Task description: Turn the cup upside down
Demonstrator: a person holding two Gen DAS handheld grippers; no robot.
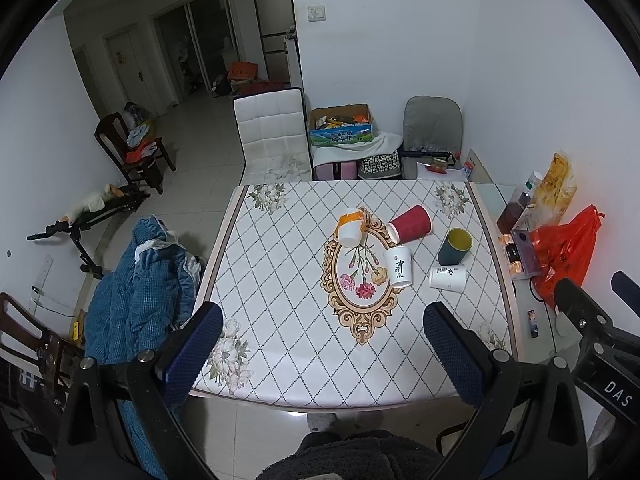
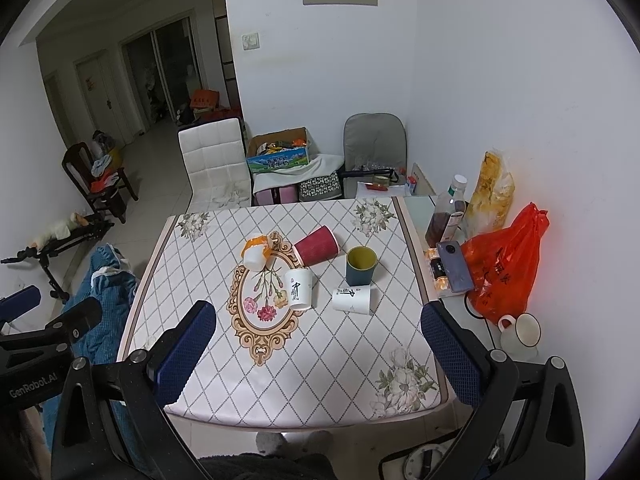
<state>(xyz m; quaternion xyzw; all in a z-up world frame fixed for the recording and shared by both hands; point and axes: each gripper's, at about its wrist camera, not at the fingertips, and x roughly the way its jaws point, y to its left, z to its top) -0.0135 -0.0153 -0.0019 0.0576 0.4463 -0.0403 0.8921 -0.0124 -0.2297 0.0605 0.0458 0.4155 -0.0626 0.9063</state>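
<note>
Several cups sit mid-table on the patterned cloth. A dark green cup (image 1: 455,246) (image 2: 361,266) with a yellow inside stands upright. A red paper cup (image 1: 411,223) (image 2: 316,245) lies on its side. An orange-and-white cup (image 1: 351,226) (image 2: 257,251) lies tilted. A white paper cup (image 1: 399,267) (image 2: 299,289) stands upside down. Another white paper cup (image 1: 448,277) (image 2: 353,299) lies on its side. My left gripper (image 1: 322,354) and right gripper (image 2: 320,354) are both open and empty, held above the table's near edge, well short of the cups.
At the table's right edge are an orange plastic bag (image 2: 505,262), a phone (image 2: 455,266), a bottle (image 2: 446,216) and a white mug (image 2: 520,334). A blue garment (image 1: 138,292) drapes a chair on the left. A white chair (image 1: 272,136) stands behind the table.
</note>
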